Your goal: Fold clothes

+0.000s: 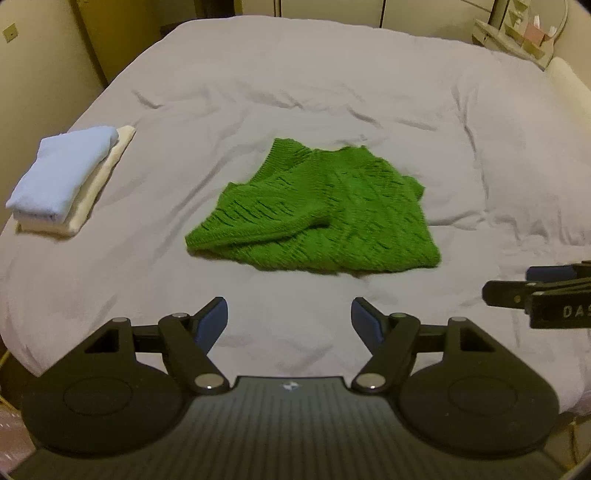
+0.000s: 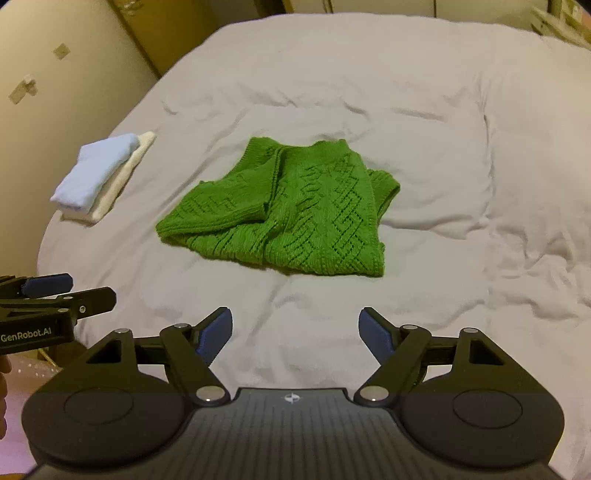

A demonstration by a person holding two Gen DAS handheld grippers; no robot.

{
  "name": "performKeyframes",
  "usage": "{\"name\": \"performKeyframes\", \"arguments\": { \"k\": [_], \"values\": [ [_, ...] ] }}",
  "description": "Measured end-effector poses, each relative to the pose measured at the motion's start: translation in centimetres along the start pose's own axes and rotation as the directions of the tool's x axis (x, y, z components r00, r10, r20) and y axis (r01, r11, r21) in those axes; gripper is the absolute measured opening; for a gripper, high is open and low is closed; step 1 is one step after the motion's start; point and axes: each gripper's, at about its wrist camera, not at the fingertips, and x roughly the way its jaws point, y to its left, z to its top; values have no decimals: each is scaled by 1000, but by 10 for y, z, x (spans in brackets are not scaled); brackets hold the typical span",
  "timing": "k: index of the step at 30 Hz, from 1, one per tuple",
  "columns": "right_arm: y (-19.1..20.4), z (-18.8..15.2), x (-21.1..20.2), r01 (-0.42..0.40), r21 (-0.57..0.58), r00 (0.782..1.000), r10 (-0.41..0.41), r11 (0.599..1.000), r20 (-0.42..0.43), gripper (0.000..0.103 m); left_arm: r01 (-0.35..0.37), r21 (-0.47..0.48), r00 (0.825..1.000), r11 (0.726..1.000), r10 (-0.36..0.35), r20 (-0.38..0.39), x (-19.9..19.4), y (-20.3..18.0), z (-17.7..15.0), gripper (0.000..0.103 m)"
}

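A green knitted sweater (image 1: pixel 325 210) lies partly folded in the middle of the bed, one side laid over its front; it also shows in the right wrist view (image 2: pixel 291 214). My left gripper (image 1: pixel 289 314) is open and empty, above the near part of the bed, short of the sweater. My right gripper (image 2: pixel 295 326) is open and empty, also short of the sweater. The right gripper shows at the right edge of the left wrist view (image 1: pixel 517 284), and the left gripper at the left edge of the right wrist view (image 2: pixel 85 291).
A folded pale blue garment (image 1: pixel 62 173) lies on a folded cream one (image 1: pixel 99 184) at the bed's left side, also in the right wrist view (image 2: pixel 96 170). The grey wrinkled bed cover (image 1: pixel 295 92) spreads all around. Walls stand at left, shelves (image 1: pixel 517 33) at back right.
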Motion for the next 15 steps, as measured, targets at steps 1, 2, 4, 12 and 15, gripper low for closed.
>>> {"name": "performKeyframes", "arguments": {
  "k": [1,2,4,12,15],
  "values": [
    [2,5,7,7,12,1000,-7,1000,-9,83,0,7,1000,1000,0,-10,8,6,4,70],
    [2,9,15,15,24,1000,-14,1000,-20,83,2,14,1000,1000,-2,-19,16,12,8,70],
    [3,17,30,34,52,999,-32,998,-43,83,7,29,999,1000,-6,-38,32,23,16,70],
    [3,48,88,121,158,987,-101,980,-127,83,78,159,993,984,-63,-101,98,41,42,68],
    [-1,58,108,150,189,981,-123,970,-147,83,85,223,993,971,-63,-103,122,36,50,59]
  ]
}}
